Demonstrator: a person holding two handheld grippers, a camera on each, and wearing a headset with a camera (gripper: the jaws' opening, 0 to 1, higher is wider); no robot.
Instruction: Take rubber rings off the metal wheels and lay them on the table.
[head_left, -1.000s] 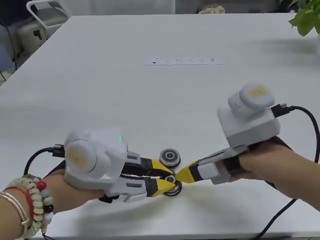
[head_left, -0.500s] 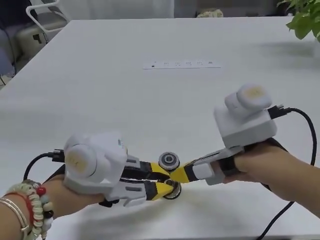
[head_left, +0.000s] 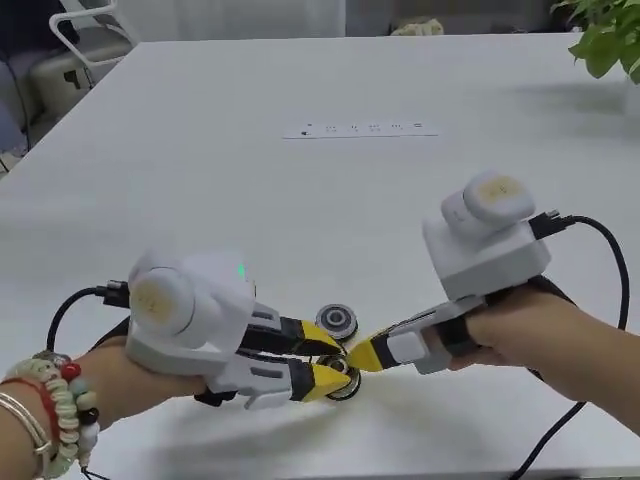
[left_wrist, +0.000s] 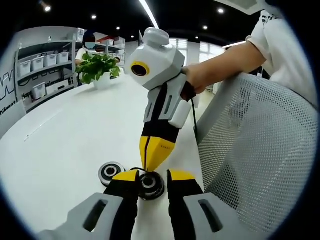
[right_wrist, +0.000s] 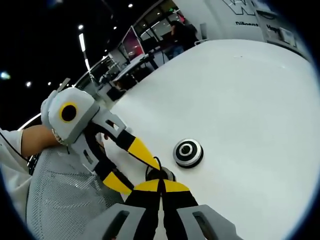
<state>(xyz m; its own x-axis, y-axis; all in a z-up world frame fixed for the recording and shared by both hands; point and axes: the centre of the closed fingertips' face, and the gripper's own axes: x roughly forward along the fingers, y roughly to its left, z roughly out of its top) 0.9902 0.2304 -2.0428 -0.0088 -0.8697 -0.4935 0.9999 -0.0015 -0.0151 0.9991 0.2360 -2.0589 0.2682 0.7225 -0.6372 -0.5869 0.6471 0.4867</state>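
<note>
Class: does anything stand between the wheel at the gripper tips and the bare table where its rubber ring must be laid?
Nothing visible does. Bare table lies open beyond that wheel; the second wheel sits beside it, apart.

Near wheel (head_left: 348, 388) mostly hidden behind left tongs (head_left: 338, 362).
</note>
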